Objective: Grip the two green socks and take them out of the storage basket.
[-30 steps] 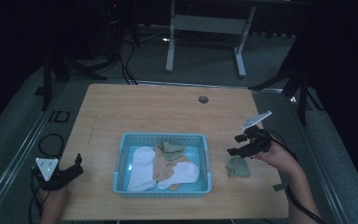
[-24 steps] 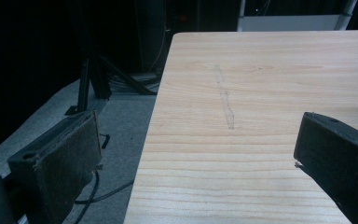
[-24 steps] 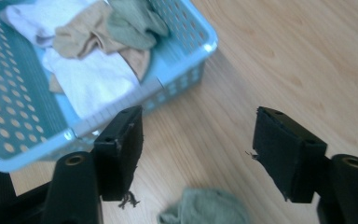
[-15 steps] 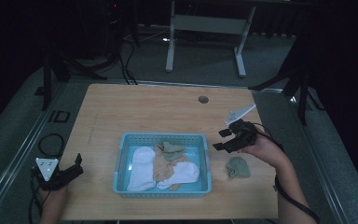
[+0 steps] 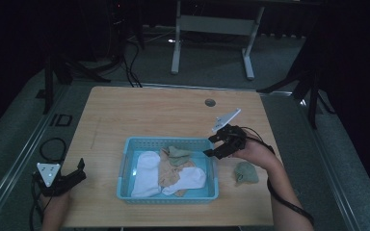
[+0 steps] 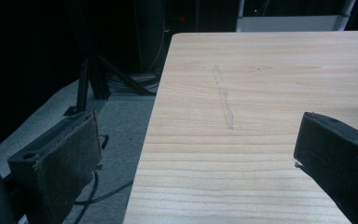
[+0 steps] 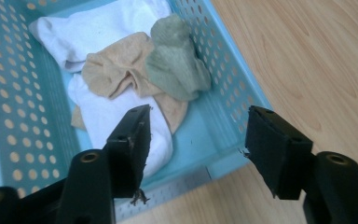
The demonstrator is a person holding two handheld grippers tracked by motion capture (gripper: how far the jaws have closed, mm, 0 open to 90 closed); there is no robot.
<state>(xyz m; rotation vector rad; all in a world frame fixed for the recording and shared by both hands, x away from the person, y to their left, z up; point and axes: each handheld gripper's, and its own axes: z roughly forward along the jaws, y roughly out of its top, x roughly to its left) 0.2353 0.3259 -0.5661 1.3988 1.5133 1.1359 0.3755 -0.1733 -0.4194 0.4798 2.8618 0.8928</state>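
High view: wooden counter [image 5: 139, 108] carries a blue perforated basket [image 5: 125, 163] near its front edge, holding white socks [image 5: 147, 173], a tan sock [image 5: 166, 171] and a green sock [image 5: 178, 154]. Another green sock [image 5: 246, 173] lies crumpled on the counter just beside the basket's right wall, toward the front right corner. Right gripper [image 5: 218, 147] hovers over the basket's right rim, fingers spread apart and empty. Right gripper view: the green sock [image 7: 177, 60] sits against the far right wall, on top of the tan sock [image 7: 116, 70]. Likely step: pick the basket's green sock. Best to descend over its bunched middle, keep the outer finger inside the wall, and pinch green fabric alone, not the tan beneath. Left gripper [image 5: 70, 179] rests at the front left corner, fingers apart, empty.
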